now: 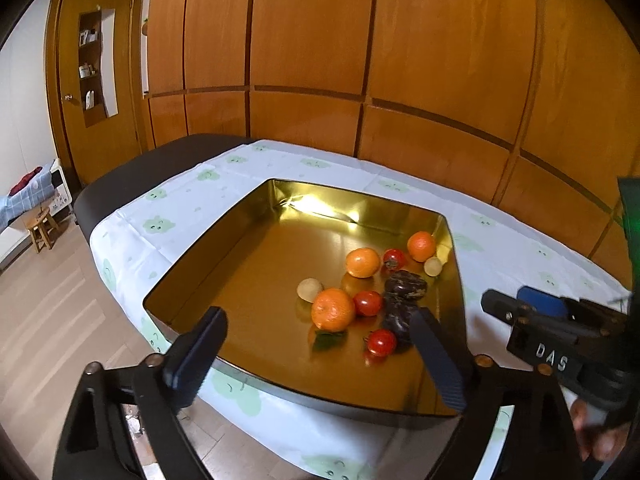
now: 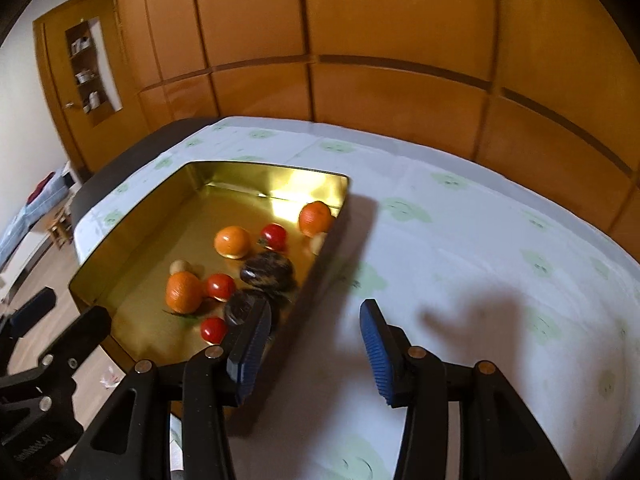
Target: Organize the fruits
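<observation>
The left tongs (image 1: pixel 316 360) are held open and empty over the near edge of the gold tray (image 1: pixel 224 264) on the bench. Ahead, the fruits (image 1: pixel 362 294) are clustered inside its right half. The right tongs (image 2: pixel 312 350) are spread open, empty, beside the tray's right wall.

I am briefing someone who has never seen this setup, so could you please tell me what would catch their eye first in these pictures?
First, the shiny gold tin, open on the white cloth with green prints, glare on its far wall. Next, the fruit clustered at its right side: three oranges, three red tomatoes, two dark mottled fruits and two small pale ones. Both grippers hover empty, jaws open: the left gripper over the tin's near edge, the right gripper above the cloth beside it.
</observation>
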A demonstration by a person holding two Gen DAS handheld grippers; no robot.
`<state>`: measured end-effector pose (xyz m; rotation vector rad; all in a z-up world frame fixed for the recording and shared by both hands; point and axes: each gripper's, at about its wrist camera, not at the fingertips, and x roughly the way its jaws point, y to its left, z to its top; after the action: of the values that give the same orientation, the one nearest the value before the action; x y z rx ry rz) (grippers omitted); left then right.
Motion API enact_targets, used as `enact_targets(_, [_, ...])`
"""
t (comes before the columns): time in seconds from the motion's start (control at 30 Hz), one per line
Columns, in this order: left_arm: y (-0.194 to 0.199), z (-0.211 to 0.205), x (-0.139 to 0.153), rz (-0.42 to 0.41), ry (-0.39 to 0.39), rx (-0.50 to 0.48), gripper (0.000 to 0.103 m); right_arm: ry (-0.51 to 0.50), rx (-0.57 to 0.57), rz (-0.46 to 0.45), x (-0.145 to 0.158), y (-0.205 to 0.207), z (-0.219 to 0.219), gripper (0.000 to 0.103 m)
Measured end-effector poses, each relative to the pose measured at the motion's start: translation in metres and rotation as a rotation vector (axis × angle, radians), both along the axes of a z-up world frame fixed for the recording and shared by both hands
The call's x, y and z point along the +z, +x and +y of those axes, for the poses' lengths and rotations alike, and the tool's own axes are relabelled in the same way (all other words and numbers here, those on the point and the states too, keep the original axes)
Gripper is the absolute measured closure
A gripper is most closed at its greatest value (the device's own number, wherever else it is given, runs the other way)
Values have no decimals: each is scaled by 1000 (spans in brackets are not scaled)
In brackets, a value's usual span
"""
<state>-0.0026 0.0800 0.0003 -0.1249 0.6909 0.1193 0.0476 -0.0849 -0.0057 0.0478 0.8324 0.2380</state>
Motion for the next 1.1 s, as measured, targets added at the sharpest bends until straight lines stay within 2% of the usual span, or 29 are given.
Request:
enact_targets(0.1, [-7, -7, -1, -2, -1, 3, 0, -16, -28, -7, -3, -13, -8, 56])
enact_targets(0.53, [-18, -21, -5, 22, 36, 22, 0, -16, -72, -58, -1, -41, -15, 56])
enact_targets(1.1, [-20, -17, -2, -3, 39, 55, 0, -18, -65, -56, -1, -42, -13, 55])
